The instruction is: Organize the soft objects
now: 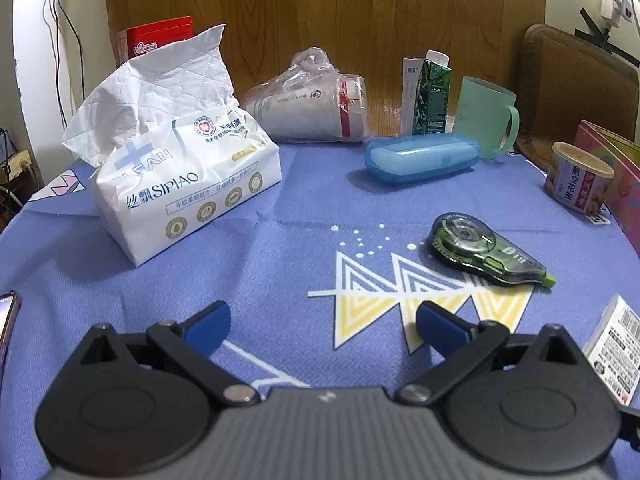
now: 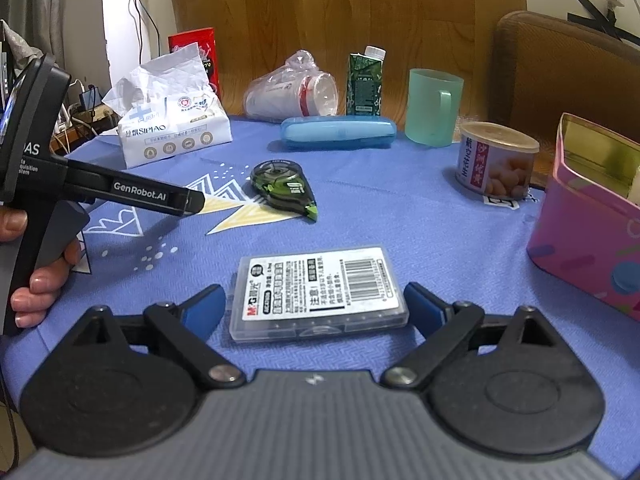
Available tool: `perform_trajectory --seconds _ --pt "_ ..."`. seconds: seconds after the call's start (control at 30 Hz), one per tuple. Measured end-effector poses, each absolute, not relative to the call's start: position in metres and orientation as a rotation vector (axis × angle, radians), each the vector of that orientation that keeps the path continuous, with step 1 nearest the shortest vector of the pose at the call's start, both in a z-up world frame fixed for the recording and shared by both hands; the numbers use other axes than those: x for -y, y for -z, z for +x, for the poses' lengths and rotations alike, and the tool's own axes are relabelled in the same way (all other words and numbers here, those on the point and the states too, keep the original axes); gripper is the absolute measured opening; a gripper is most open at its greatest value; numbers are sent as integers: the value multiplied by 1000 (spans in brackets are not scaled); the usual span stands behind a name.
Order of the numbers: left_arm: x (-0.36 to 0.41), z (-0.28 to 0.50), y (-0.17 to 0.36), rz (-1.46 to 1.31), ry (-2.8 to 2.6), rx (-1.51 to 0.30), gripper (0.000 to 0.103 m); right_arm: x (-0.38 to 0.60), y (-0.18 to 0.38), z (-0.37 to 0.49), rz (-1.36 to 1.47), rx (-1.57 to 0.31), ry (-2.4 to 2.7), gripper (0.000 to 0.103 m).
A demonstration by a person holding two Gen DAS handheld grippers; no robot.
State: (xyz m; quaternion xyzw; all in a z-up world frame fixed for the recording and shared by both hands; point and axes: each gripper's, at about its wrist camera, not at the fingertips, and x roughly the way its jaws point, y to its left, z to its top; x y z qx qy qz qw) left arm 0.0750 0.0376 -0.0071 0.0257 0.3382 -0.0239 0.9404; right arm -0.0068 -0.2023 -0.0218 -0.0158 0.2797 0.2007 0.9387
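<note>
Both claws wide open, left claw (image 1: pixel 323 326), right claw (image 2: pixel 316 307)

cut off: phone (image 1: pixel 7 320) left edge | pink box (image 2: pixel 592 232) right edge

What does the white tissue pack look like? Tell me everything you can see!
The tissue pack is a soft, white plastic bag with blue letters, a pale blue cross and little round gold pictures along the front. A crinkly quilted tissue sticks up from its open top, leaning left. The pack looks full and puffy. It sits upright on the blue tablecloth, at the back left, in front of a red box. Neither gripper touches it.
</note>
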Motion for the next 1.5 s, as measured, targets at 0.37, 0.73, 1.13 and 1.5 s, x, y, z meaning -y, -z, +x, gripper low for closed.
perform_trajectory --seconds 0.37,0.73,1.13,1.5 --pt "-37 75 7 52 48 -691 102 202 21 -22 -48 -562 -413 92" --pt "-39 71 6 39 63 -684 102 205 24 -46 -64 -566 -462 93" --pt "-39 18 -16 -200 436 -789 83 205 26 -51 -87 -524 -441 92" --pt "42 25 -18 -173 676 -932 49 230 23 -52 98 -504 -460 92"
